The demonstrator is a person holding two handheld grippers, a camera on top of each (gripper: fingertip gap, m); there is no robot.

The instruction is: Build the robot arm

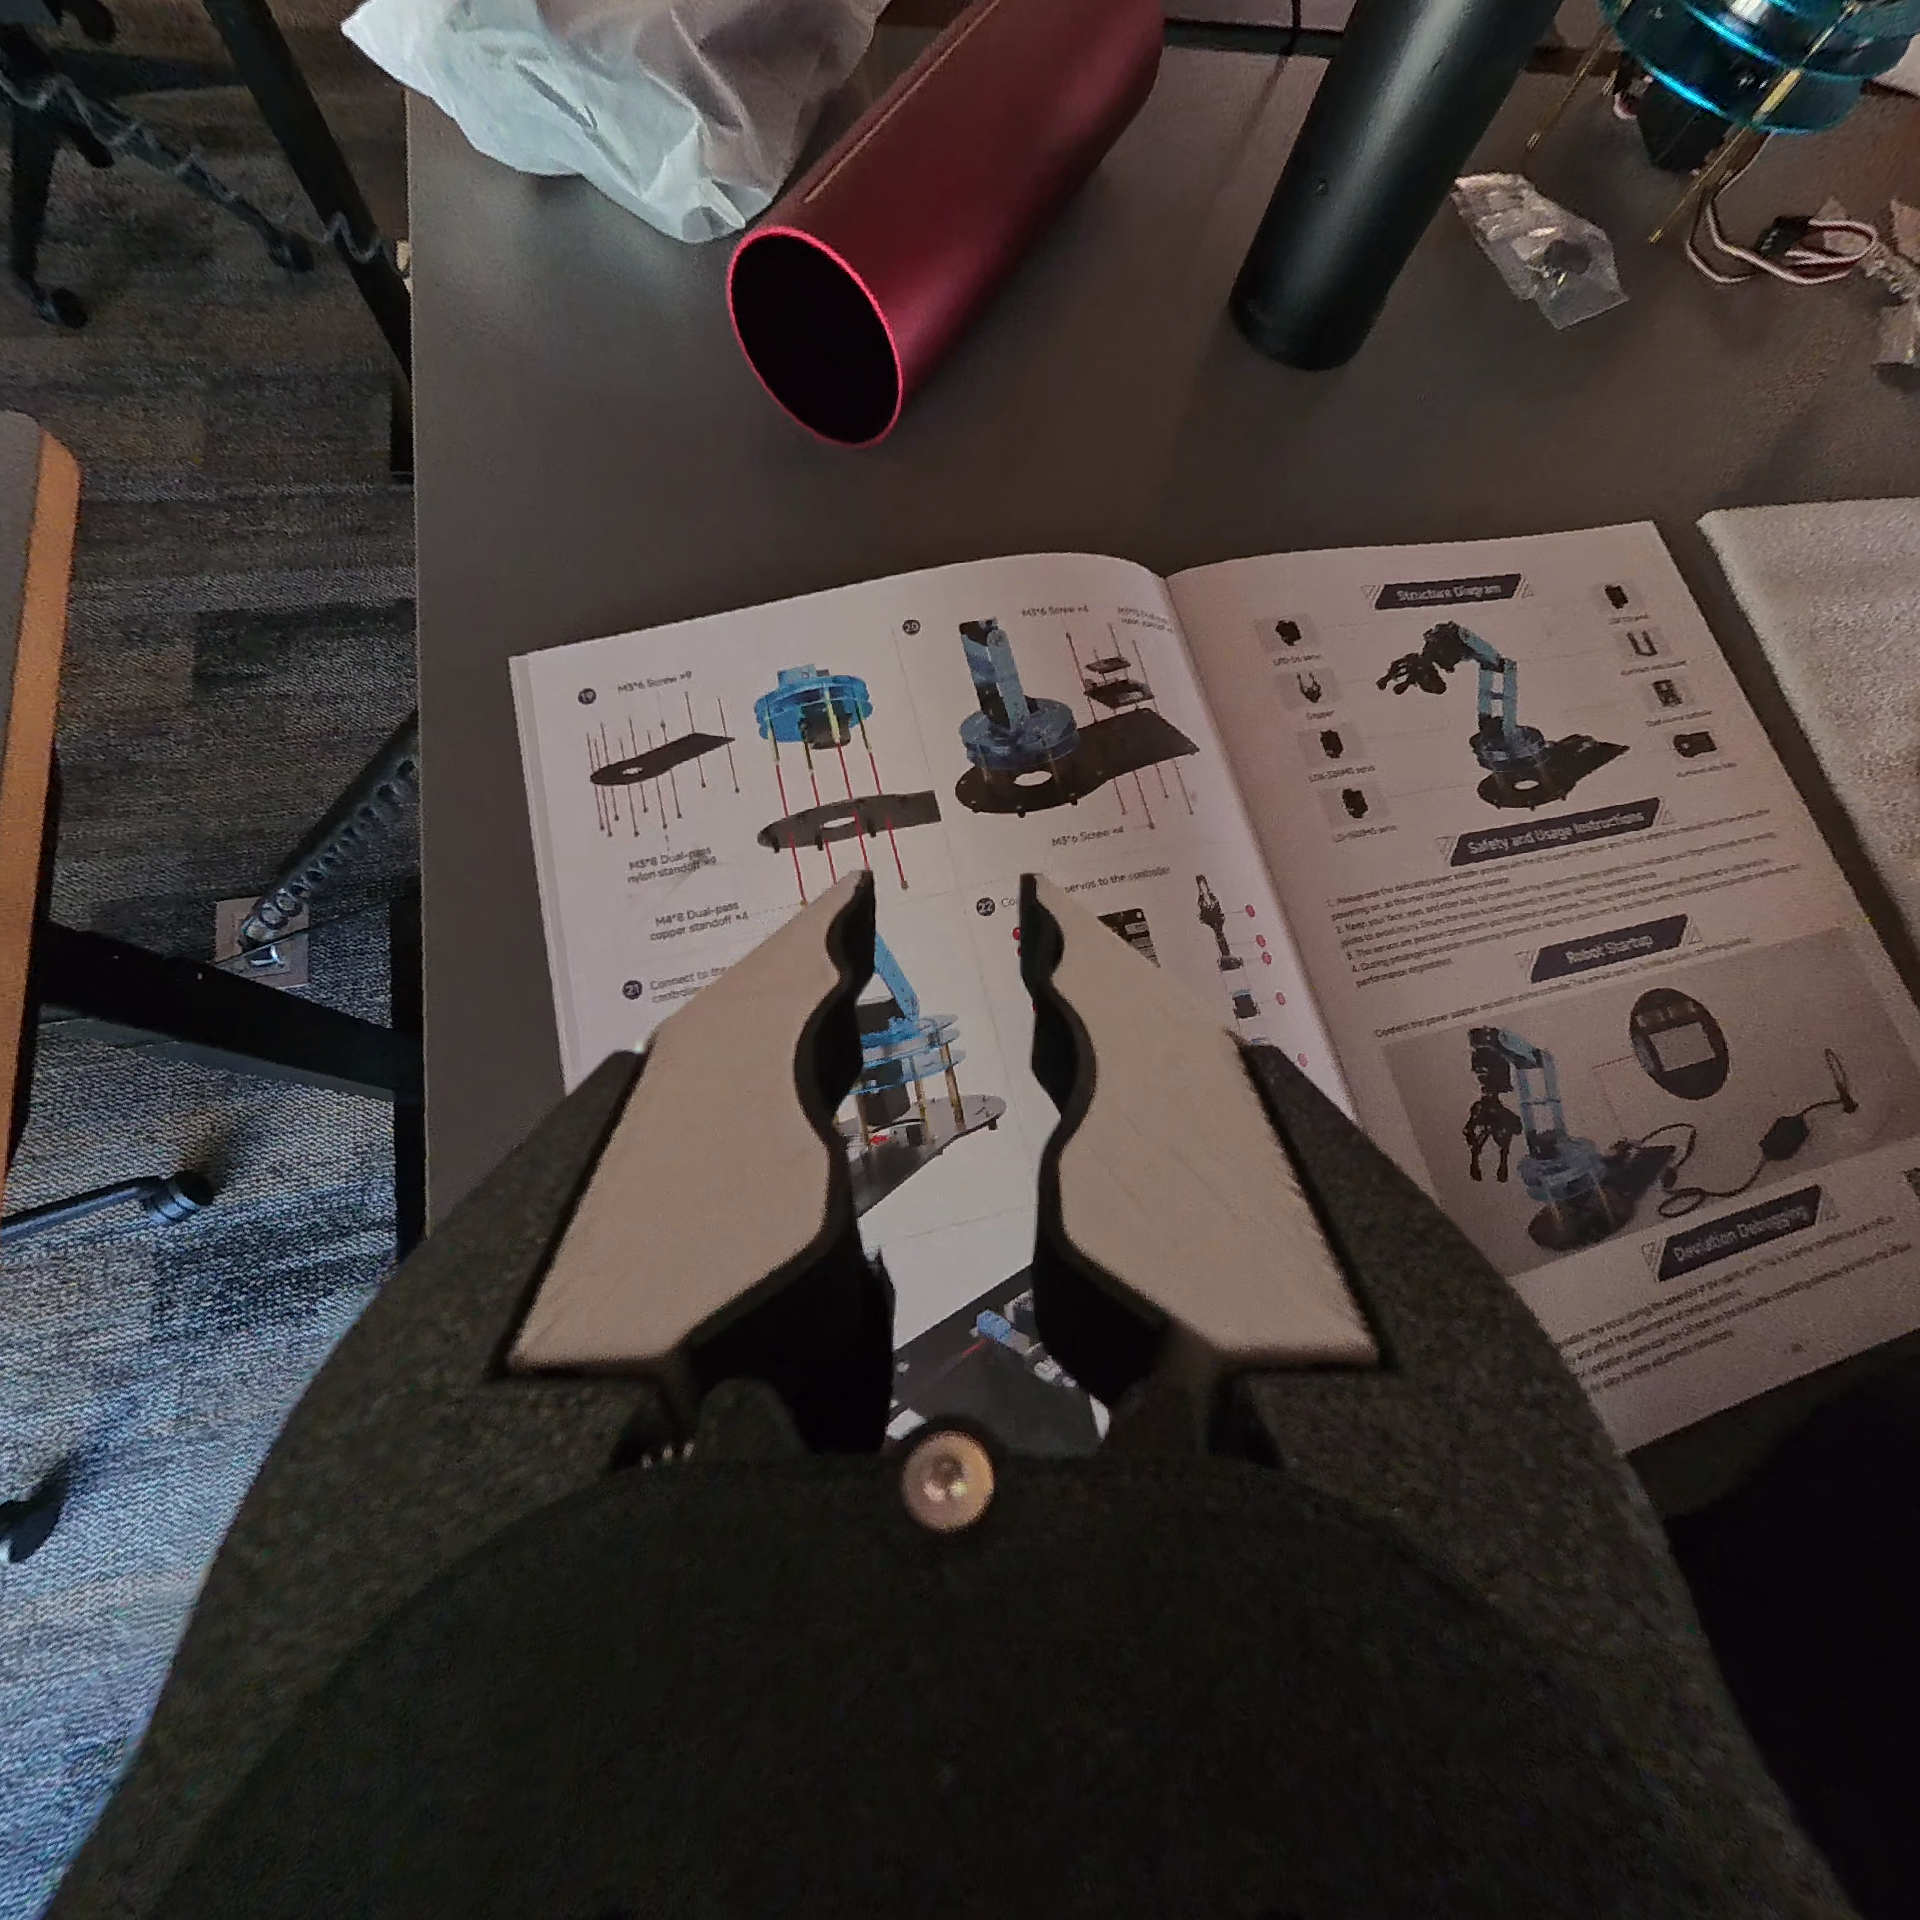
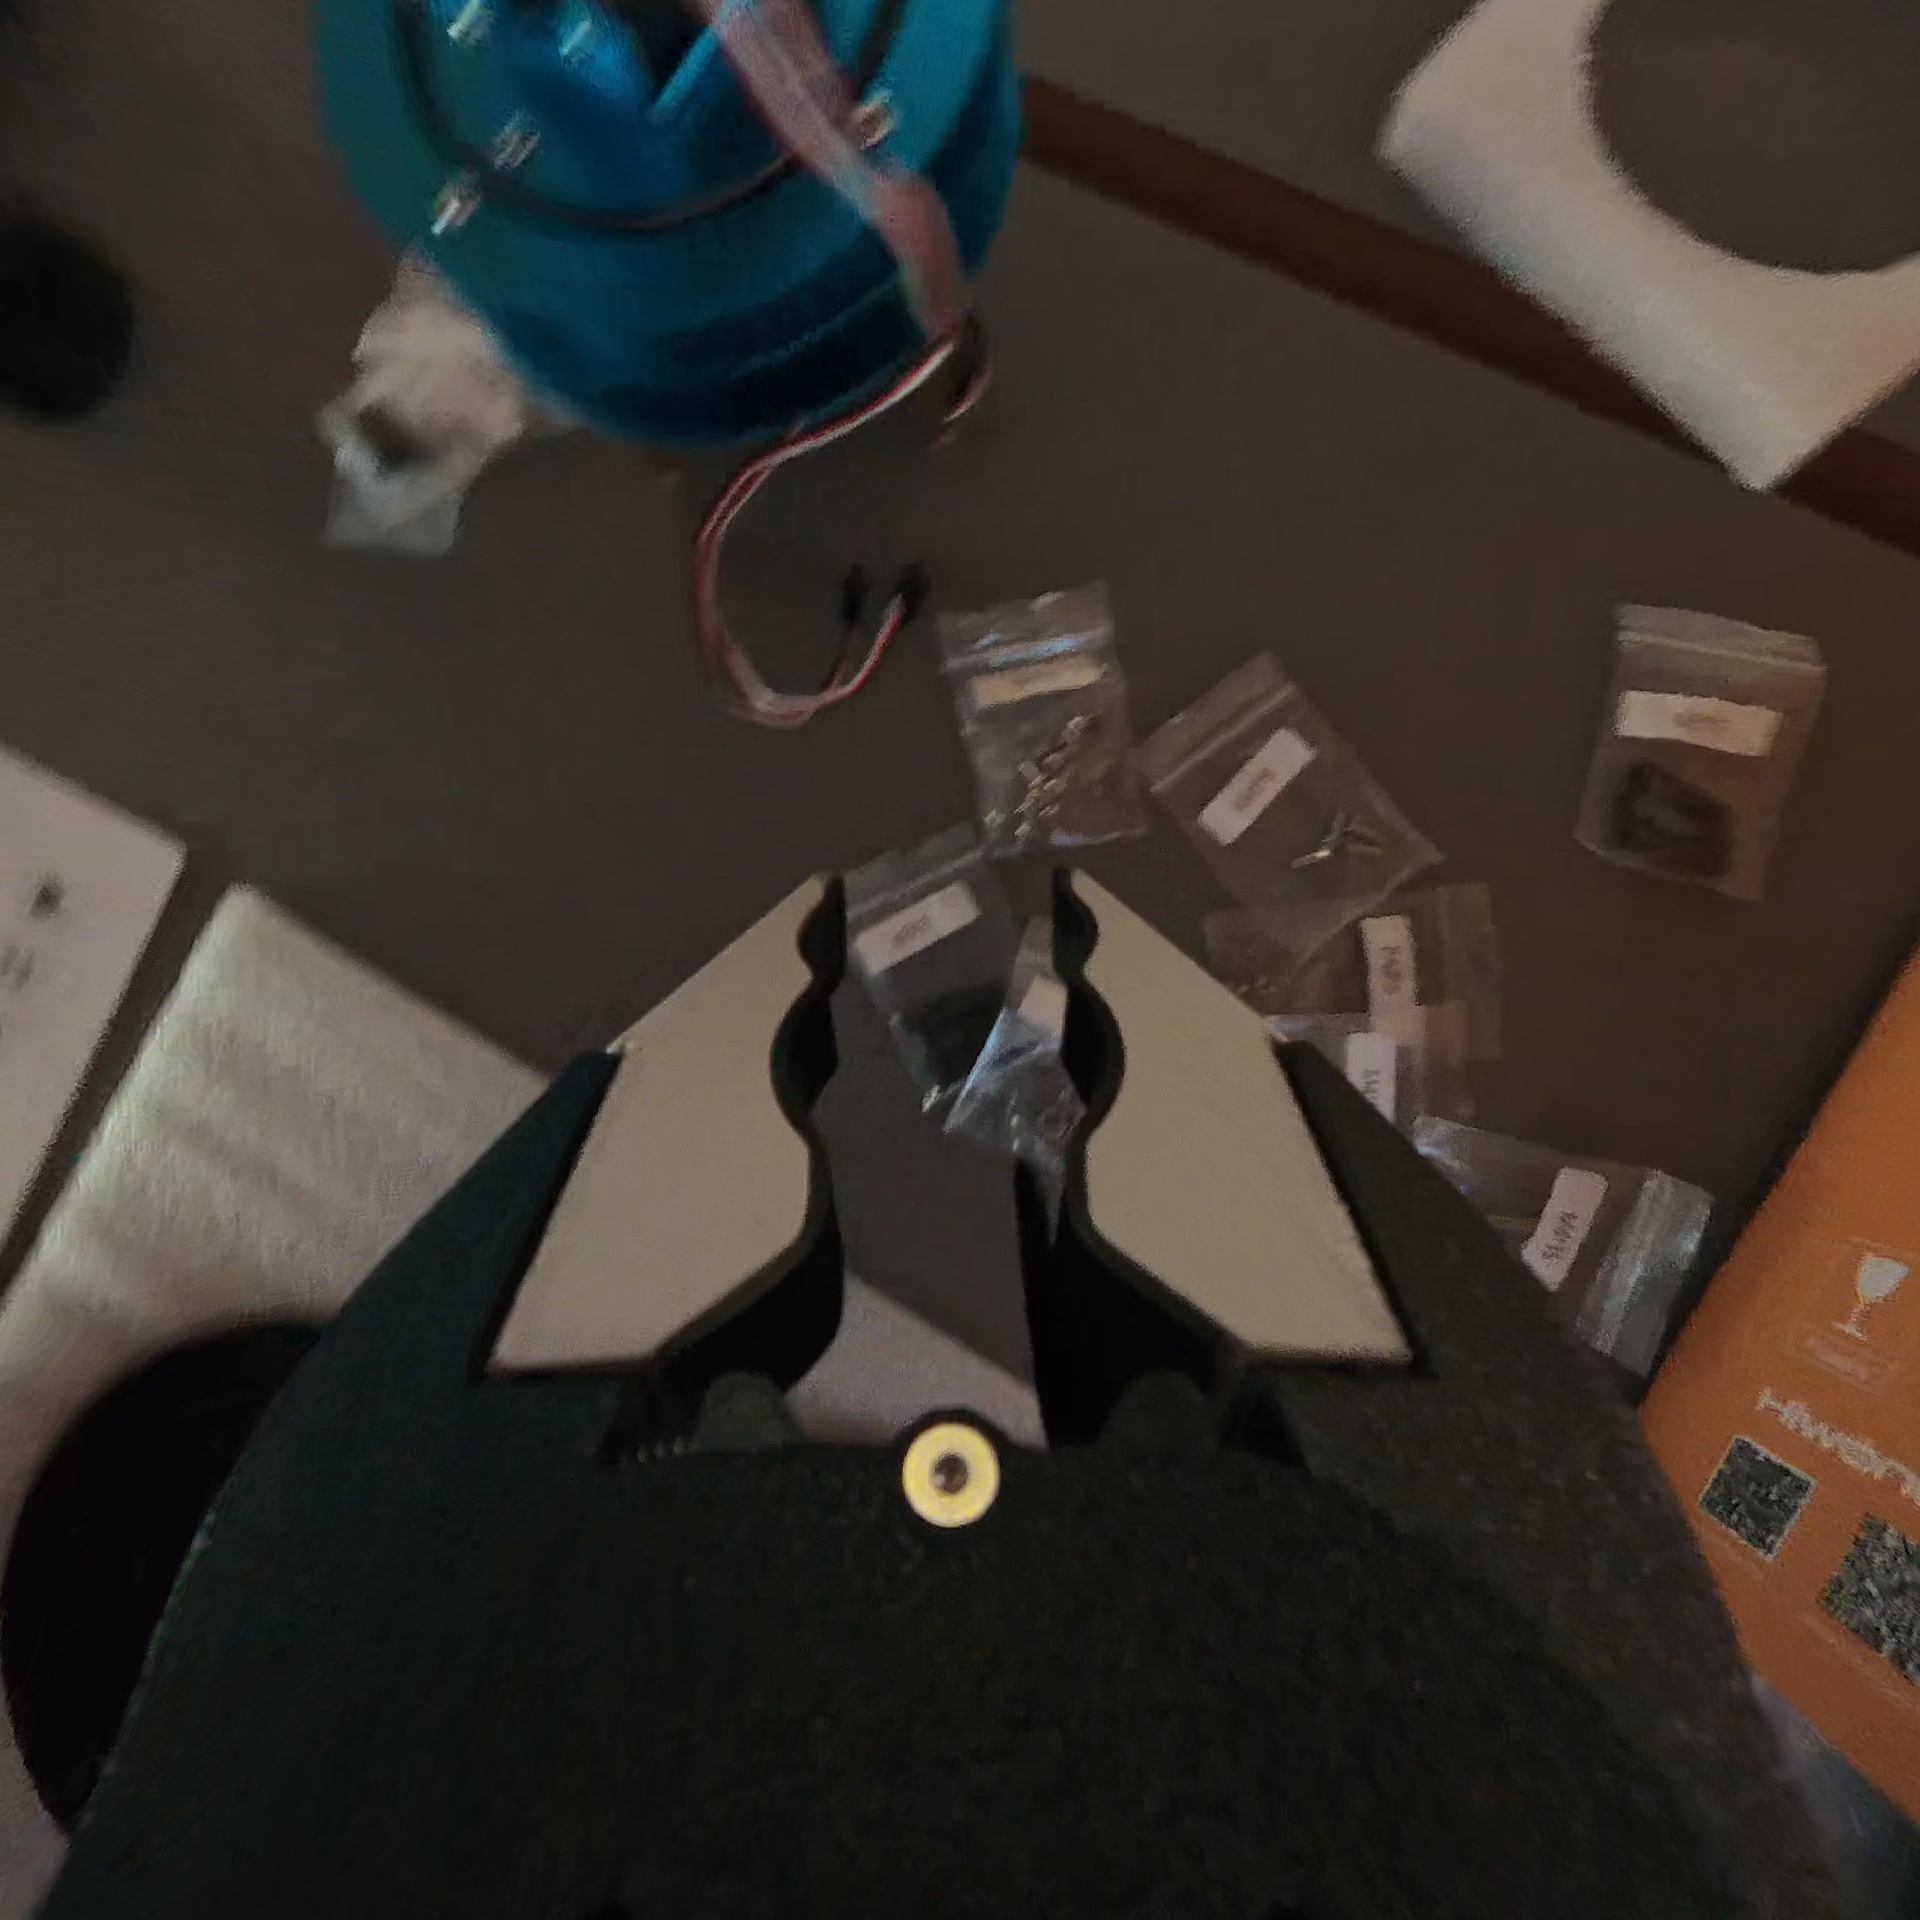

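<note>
Left gripper [image 1: 948, 883]: its two fingers are apart with nothing between them. It hangs over the open booklet [image 1: 1143, 935], in the middle of the left wrist picture.
Booklet: it lies flat and open on the gray table [image 1: 582, 499]. Its pages show drawings of a blue robot arm.
Red tube [image 1: 914, 239]: it lies on its side at the top middle, its open end facing the camera.
Black tube [image 1: 1361, 187]: at the upper right, just beside the red tube.
White paper [image 1: 603, 94]: crumpled, at the top left, touching the red tube.
Right gripper [image 2: 945, 883]: its fingers are apart and hold nothing. The picture is blurry.
Small bags [image 2: 1039, 717]: clear little bags with white stickers are spread on the table in the middle and right. One bag [image 2: 1013, 1070] shows in the gap between the fingers; whether it touches them I cannot tell.
Blue round part [image 2: 675, 208]: at the top of the right wrist picture, with red and white wires [image 2: 769, 665] hanging down to the table.
Orange box [image 2: 1808, 1351]: at the lower right edge.
White cloth [image 2: 239, 1122]: at the lower left.
</note>
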